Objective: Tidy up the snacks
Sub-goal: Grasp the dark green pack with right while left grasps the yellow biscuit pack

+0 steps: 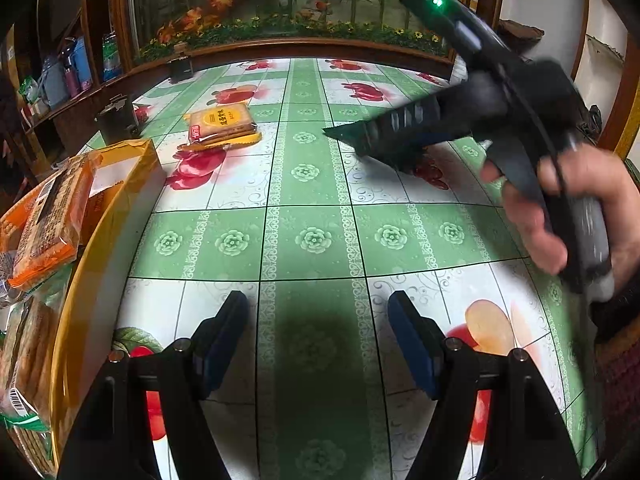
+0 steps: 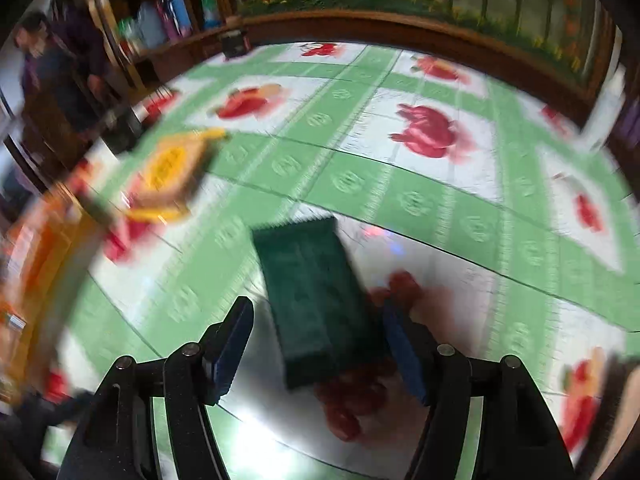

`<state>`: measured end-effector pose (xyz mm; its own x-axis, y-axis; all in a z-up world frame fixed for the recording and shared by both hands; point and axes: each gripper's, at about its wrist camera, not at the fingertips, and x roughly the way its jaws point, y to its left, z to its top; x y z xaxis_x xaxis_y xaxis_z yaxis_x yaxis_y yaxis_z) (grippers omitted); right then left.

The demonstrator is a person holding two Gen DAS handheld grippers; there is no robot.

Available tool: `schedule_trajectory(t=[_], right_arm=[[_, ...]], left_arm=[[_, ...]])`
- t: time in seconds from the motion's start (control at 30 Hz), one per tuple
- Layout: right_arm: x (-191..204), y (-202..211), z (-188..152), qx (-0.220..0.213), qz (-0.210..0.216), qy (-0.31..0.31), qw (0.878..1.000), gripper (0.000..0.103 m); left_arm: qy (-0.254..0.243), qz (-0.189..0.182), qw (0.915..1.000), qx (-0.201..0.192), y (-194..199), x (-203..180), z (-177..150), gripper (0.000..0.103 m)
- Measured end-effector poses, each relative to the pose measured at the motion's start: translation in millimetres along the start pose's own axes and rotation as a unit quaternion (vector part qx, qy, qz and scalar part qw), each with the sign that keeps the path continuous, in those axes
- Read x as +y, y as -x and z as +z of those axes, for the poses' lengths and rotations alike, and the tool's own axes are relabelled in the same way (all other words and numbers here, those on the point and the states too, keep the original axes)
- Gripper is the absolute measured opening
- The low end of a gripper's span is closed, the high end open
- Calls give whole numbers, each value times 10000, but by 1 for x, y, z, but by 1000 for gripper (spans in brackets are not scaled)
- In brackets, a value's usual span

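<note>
Right gripper (image 2: 316, 344) pinches a green packet (image 2: 310, 300); left gripper (image 1: 318, 340) hovers, jaws apart.

Left wrist view: looks forward and down between its own fingers (image 1: 240, 320), low and close over the tablecloth (image 1: 312, 184), facing the far wooden ledge (image 1: 304, 46). Right wrist view: similar low pose, tilted, motion-blurred. Shared: tablecloth (image 2: 420, 184), biscuit packet at upper left (image 1: 222, 124) (image 2: 172, 168), ledge (image 2: 400, 32).

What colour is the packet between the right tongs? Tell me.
Dark green packet, clearest in the right wrist view.
</note>
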<state>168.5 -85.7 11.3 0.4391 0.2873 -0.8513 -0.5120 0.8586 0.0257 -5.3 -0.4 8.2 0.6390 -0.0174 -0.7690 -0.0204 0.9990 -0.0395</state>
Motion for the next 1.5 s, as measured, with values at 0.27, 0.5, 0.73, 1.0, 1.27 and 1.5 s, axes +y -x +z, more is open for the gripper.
schedule_trajectory(t=[0.27,0.5,0.73,1.0,1.27,1.5], right_arm=[[-9,19,-25,-72,-364,-743,9965,48],[-40,46,-65,-313,-67,-1678,9853,48],[-49,54,-62,-465,177,-1771,9829,48],[-46,70,-61,-669,331,-1827,9803,48],[-49,70,-59,-670,463,-1868,9790,48],[-50,66,-58,-629,440,-1868,9794,48]], left_arm=[[75,-8,10000,27,0,3,0,72],[69,117,9999,73,0,1,-1,72],[534,-97,9975,445,12,13,46,74],[1108,732,9896,552,-26,65,152,85],[1629,985,9730,1309,-115,110,192,85],[1689,1228,9659,1532,-142,103,186,77]])
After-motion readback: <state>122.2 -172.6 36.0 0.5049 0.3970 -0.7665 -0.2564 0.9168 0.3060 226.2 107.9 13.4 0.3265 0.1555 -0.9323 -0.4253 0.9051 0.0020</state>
